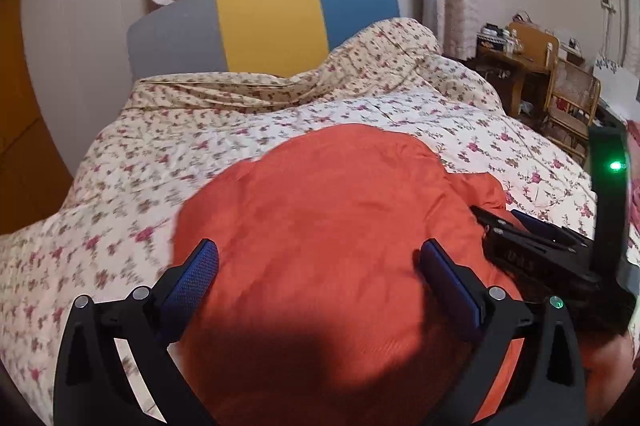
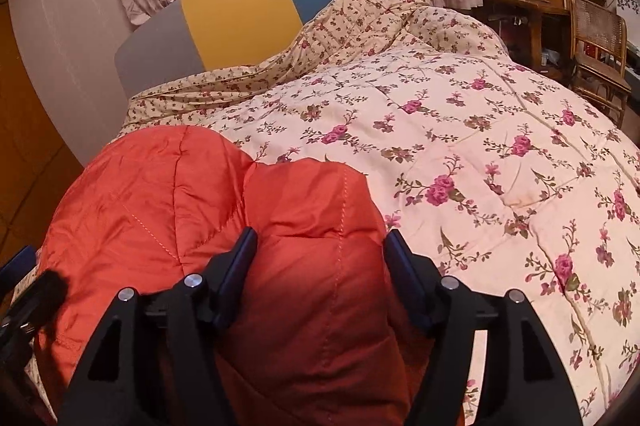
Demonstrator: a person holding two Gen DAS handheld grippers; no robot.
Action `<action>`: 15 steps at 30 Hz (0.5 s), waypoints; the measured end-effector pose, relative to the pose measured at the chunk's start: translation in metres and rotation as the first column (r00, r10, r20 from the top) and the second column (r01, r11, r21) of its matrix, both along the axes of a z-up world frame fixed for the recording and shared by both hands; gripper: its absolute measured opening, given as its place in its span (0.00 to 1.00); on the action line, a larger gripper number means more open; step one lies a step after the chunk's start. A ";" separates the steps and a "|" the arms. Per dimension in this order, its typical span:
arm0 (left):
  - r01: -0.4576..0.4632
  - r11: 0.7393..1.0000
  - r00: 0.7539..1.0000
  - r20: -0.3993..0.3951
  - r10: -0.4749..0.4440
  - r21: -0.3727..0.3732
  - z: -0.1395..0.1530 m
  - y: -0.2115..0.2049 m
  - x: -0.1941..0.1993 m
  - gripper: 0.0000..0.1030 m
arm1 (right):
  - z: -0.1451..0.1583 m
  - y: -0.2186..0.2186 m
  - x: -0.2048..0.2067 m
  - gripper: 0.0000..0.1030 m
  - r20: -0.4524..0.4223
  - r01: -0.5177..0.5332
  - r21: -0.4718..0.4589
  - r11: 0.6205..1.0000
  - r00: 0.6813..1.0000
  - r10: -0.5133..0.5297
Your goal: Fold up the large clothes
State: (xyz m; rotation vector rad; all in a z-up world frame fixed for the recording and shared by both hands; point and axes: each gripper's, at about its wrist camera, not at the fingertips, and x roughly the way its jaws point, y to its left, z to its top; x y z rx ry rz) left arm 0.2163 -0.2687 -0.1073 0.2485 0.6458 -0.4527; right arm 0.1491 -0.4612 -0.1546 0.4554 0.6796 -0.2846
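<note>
An orange quilted padded garment (image 1: pixel 328 202) lies bunched on the floral bed cover (image 1: pixel 132 182); it also shows in the right wrist view (image 2: pixel 160 194). My left gripper (image 1: pixel 316 258) is open, its blue-padded fingers spread wide just above the garment's near part. My right gripper (image 2: pixel 320 246) is open with a fold of the garment bulging up between its fingers; I cannot tell whether the pads touch it. The right gripper also shows in the left wrist view (image 1: pixel 532 238), low at the garment's right edge. Part of the left gripper shows at the right wrist view's left edge (image 2: pixel 20 290).
The floral bed cover (image 2: pixel 480 166) spreads to the right of the garment. A rumpled floral quilt (image 1: pixel 360 66) is heaped against the grey, yellow and blue headboard (image 1: pixel 264 26). A wooden desk (image 2: pixel 528 6) and cane chair (image 2: pixel 600 42) stand at the far right.
</note>
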 end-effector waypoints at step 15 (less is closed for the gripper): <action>-0.058 0.988 0.992 -0.121 0.041 -0.145 -0.024 0.048 -0.008 0.97 | 0.015 0.004 -0.018 0.78 -0.030 0.011 -0.022 1.000 0.999 -0.012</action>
